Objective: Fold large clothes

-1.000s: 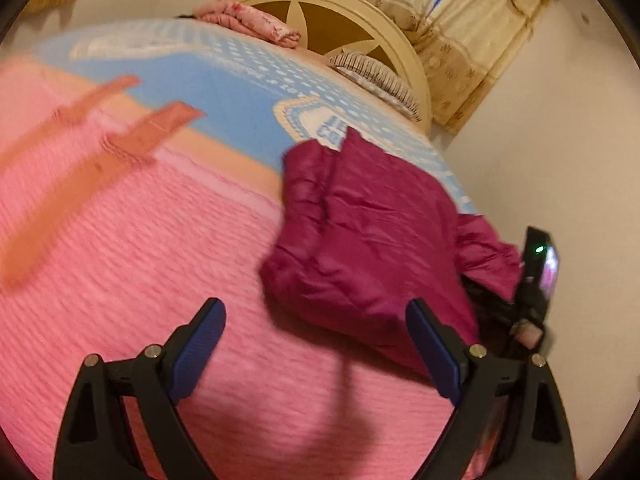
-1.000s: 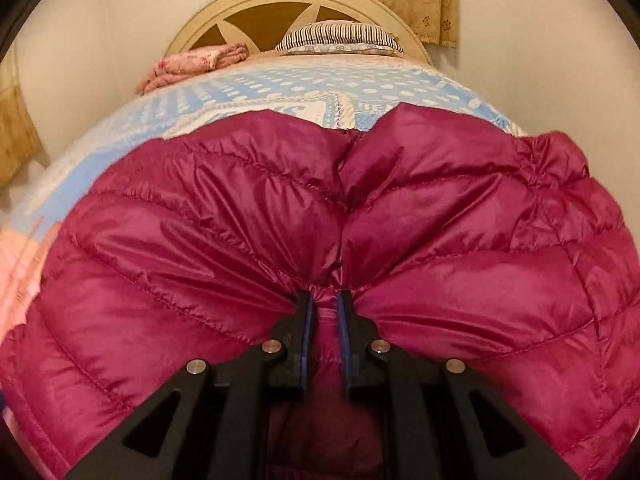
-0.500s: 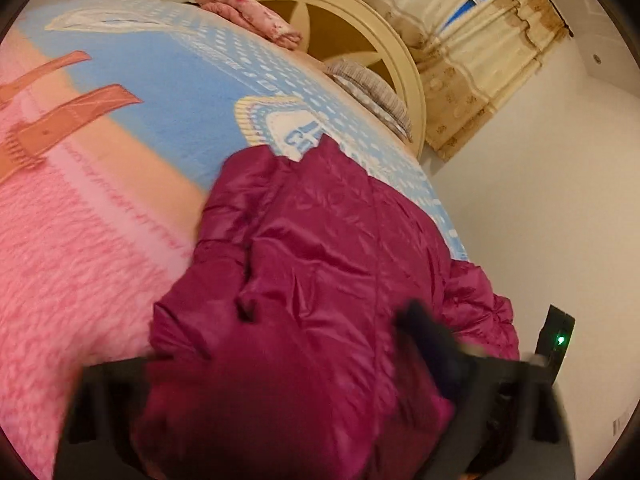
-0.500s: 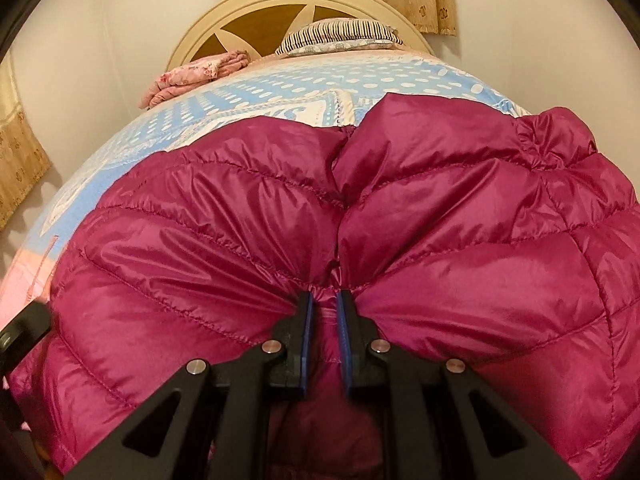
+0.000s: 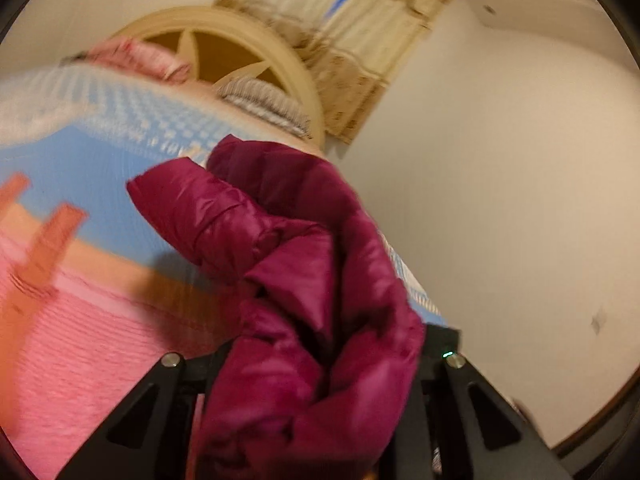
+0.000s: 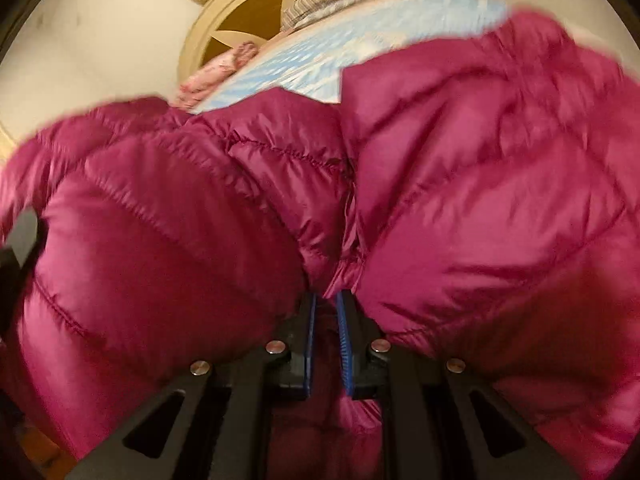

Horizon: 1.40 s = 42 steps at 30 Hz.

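Note:
A magenta puffer jacket (image 5: 256, 216) lies bunched on the bed, its near part raised off the blanket. In the left wrist view my left gripper (image 5: 316, 364) has its jaws closing on a thick fold of that jacket, which hides both fingertips. In the right wrist view the jacket (image 6: 160, 240) fills most of the picture. My right gripper (image 6: 326, 312) is shut on a pinch of its fabric at the centre seam, between the blue pads (image 6: 310, 340). A black part of the left gripper (image 6: 20, 248) shows at the left edge there.
The bed carries a pink and blue blanket (image 5: 80, 320). A cream round headboard (image 5: 240, 40), a striped pillow (image 5: 268, 100) and a folded pink cloth (image 5: 140, 56) stand at the far end. A pale wall (image 5: 500, 200) and a curtain (image 5: 352, 40) lie to the right.
My left gripper, open over the blanket before, came onto the jacket, closed on a fold and rose with it. My right gripper kept its grip, shifted sideways and rolled.

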{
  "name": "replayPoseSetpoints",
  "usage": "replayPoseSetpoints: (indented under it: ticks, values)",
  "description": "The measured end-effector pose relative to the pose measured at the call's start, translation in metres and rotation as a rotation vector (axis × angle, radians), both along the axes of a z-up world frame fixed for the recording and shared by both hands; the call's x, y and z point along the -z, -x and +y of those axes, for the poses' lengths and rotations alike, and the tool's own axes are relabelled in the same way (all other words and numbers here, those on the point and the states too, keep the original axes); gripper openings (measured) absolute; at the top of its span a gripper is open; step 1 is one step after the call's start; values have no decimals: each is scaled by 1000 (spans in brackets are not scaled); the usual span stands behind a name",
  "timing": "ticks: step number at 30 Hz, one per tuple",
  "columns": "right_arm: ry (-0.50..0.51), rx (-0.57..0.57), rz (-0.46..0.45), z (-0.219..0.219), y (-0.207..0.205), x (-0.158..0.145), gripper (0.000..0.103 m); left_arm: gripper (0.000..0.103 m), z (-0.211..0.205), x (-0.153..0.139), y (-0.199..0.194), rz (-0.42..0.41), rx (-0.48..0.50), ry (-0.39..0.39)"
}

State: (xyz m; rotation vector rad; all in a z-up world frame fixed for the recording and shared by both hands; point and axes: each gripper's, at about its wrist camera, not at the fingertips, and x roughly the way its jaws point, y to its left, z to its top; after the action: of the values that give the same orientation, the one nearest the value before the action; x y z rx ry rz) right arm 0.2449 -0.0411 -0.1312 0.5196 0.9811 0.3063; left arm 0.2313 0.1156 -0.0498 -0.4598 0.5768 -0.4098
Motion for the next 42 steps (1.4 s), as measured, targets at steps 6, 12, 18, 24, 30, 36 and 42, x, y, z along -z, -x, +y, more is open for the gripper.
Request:
replayPoseSetpoints:
  ticks: [6,12,18,24,30,36,42]
  values:
    - [-442,-144,118,67,48,23,6,24,-15,-25,44,-73,114,-189]
    - [-503,-77,69,11,87,9,6,24,-63,-27,64,-137,299,-301]
    - [-357,145,-28,-117,148,-7,6,24,-146,14,69,-93,452,-427]
    - [-154,272,-110,-188,175,-31,6,26,-195,62,69,-54,490,-565]
    - [-87,119,-149,-169,135,-63,6,34,-191,66,70,-54,479,-562]
    - [-39,-99,-238,-117,96,-88,7,34,-177,65,66,-31,473,-500]
    - [32,-150,-263,-91,76,-79,7,34,-179,69,62,-32,470,-503]
